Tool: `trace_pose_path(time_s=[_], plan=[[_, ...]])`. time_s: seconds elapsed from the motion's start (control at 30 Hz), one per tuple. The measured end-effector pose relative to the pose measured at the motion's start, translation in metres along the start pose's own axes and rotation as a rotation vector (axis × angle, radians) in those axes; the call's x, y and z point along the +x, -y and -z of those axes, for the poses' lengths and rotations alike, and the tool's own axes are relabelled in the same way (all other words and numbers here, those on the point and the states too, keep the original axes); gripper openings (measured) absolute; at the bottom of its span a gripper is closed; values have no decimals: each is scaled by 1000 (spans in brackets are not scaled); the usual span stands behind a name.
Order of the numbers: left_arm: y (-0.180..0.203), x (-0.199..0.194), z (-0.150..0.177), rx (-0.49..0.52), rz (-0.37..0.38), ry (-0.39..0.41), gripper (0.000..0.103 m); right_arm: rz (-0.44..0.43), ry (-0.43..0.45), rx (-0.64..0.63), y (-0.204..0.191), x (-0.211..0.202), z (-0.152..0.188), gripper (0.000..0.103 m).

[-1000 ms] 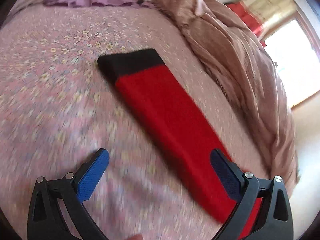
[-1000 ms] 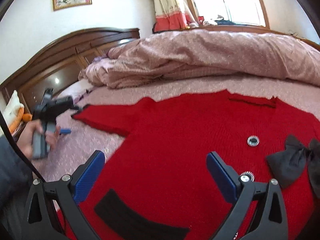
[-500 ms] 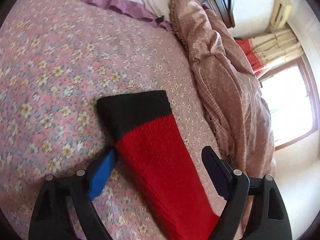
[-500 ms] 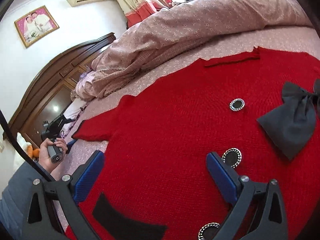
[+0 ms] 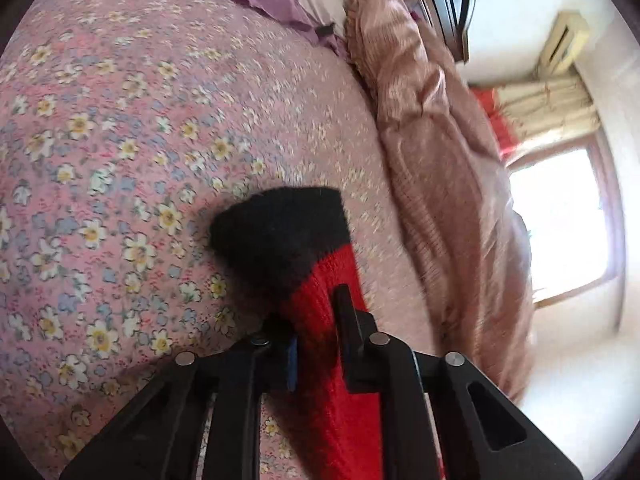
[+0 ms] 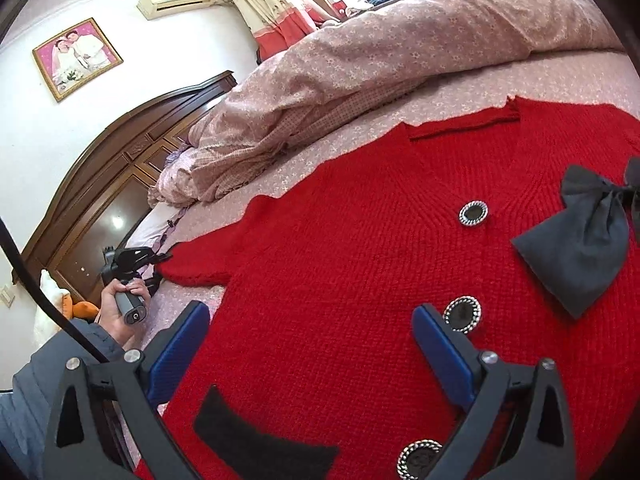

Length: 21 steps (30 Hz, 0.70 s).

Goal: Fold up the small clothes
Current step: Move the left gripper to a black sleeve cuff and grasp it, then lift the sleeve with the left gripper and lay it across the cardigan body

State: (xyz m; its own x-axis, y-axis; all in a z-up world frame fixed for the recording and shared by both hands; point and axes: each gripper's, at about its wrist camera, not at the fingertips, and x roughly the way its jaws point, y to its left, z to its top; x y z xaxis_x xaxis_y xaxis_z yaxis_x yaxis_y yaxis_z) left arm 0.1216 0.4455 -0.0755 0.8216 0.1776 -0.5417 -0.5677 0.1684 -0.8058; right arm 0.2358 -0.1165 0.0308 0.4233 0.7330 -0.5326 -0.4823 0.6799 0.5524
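- The left claw (image 5: pixel 316 332) is clamped on the red knitted sleeve (image 5: pixel 320 312) just behind its black cuff (image 5: pixel 280 232), over the pink floral bedsheet (image 5: pixel 120 160).
- The right claw (image 6: pixel 310 336) is spread wide above the red knitted cardigan (image 6: pixel 340 260), which lies flat on the bed.

Red knitted sleeve (image 5: pixel 344 392) hides the left gripper's blue-padded fingers (image 5: pixel 292 364); black fabric bow (image 6: pixel 580 236) is cut by the frame edge.

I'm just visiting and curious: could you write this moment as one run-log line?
stage: sleeve fold starting | left gripper: shut on red sleeve near black cuff | right gripper: open over red cardigan | surface: floral bedsheet
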Motion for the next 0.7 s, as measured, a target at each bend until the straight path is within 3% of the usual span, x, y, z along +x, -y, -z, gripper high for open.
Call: trace_pose_path(time_s=[0.17,0.4,0.5,0.6,0.7], plan=[[47,-34,15,99,119,64,2,48,59,-64,3,-30,-16,103],[158,-55,95,334,259,-30,2,123,214,-40,40,-104,-47,103],[209,-51,154,459,312,-124,2,170,241,-18,61,-137,-57,103],[239,-45,216,567,335,-190,2,258,272,-78,70,-169,-64,103],[263,-28,300,680,339,-255,2,335,312,-102,80,-202,-68,103]])
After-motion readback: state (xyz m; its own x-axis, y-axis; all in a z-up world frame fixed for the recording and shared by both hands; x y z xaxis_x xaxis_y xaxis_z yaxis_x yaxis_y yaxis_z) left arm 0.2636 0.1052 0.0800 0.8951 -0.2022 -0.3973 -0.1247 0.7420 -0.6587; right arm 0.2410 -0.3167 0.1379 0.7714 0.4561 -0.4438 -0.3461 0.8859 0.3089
